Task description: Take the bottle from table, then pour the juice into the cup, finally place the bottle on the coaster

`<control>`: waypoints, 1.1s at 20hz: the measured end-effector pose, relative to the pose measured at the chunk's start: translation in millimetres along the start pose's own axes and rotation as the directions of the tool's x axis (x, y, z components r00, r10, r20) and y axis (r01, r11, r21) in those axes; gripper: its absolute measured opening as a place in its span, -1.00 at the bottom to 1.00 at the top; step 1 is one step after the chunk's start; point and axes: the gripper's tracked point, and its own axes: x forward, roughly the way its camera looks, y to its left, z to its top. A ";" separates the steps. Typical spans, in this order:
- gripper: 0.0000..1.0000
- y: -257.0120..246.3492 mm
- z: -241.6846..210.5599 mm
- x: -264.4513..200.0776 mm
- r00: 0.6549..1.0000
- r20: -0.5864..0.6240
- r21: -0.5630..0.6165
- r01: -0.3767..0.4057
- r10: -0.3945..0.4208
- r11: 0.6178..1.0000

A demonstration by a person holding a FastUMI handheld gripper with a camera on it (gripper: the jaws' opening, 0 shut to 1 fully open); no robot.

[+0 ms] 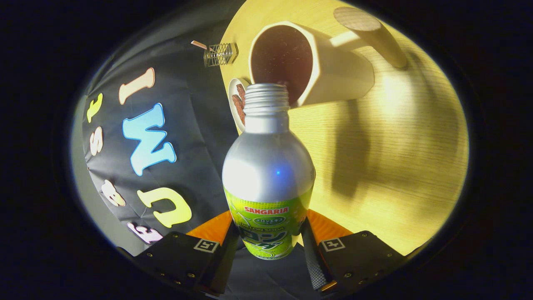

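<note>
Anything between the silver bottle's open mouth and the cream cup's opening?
Nothing. In the gripper view the green-labelled silver bottle, clamped by the gripper, has its threaded mouth right at the rim of the cream wooden-handled cup; no gap is discernible.

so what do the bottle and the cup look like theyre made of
Bottle, held between the jaws: looks like metal, probably aluminium, with a matte silver sheen, a threaded neck and a glossy printed label. Cup: smooth cream body with faceted sides, ceramic or plastic; its handle looks like pale wood.

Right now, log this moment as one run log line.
phase: pour | hand-held gripper: shut on bottle | bottle mouth: at cup rim | coaster: beside cup
</note>
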 end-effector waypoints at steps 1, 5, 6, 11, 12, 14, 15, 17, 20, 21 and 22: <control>0.48 1.4 -0.3 -0.6 1.000 -0.002 0.007 -0.001 0.001 1.000; 0.48 2.6 -0.6 -2.2 1.000 -0.006 0.026 0.005 -0.004 1.000; 0.48 2.2 -1.9 -1.9 1.000 -0.012 0.029 0.010 -0.010 1.000; 0.48 8.4 -3.4 -4.0 1.000 -0.021 0.049 0.002 -0.001 0.999; 0.48 9.4 -4.3 -3.1 1.000 -0.023 0.054 0.002 -0.001 0.999; 0.48 12.7 -4.9 -2.5 1.000 -0.026 0.062 0.001 0.001 0.998; 0.48 12.9 -5.7 -1.6 1.000 -0.026 0.066 0.001 0.001 0.998; 0.48 14.1 -5.8 -2.2 1.000 -0.028 0.078 -0.001 0.004 0.997; 0.48 15.1 -5.7 -7.6 0.999 -0.038 0.097 -0.001 0.005 0.995; 0.48 15.1 -6.0 -8.3 0.999 -0.037 0.101 0.001 0.003 0.995; 0.48 15.6 -5.3 -9.1 0.999 -0.037 0.103 0.003 0.001 0.995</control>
